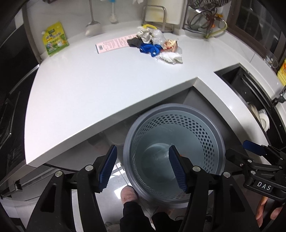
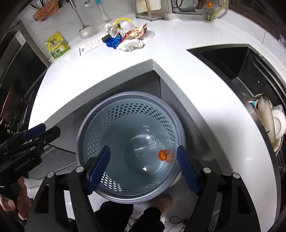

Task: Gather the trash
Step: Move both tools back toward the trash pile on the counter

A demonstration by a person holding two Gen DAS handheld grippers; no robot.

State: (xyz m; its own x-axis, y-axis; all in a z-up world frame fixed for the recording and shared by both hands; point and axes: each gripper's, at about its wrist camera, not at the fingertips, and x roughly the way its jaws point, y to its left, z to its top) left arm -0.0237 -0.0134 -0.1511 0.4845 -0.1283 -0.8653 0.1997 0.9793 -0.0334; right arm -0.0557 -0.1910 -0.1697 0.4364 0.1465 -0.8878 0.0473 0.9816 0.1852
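Note:
A grey perforated waste bin [image 1: 176, 114] stands on the floor in the counter's inner corner; it also shows in the right wrist view [image 2: 130, 100]. A small orange scrap [image 2: 165, 156] lies inside it. A trash pile [image 1: 155, 43] of crumpled paper, blue plastic, black scraps and wrappers lies at the back of the white counter [image 1: 107, 85], also in the right wrist view [image 2: 127, 38]. A pink slip [image 1: 112, 44] lies beside it. My left gripper [image 1: 143, 167] is open and empty above the bin's left rim. My right gripper [image 2: 143, 167] is open and empty above the bin.
A green-yellow pouch [image 1: 55, 38] leans at the back left. A ladle [image 1: 92, 26] and brush hang on the wall. A dark sink [image 2: 237, 67] with dishes [image 2: 275, 125] lies to the right. A rack [image 1: 157, 16] stands behind the pile. The person's feet [image 1: 127, 194] are below.

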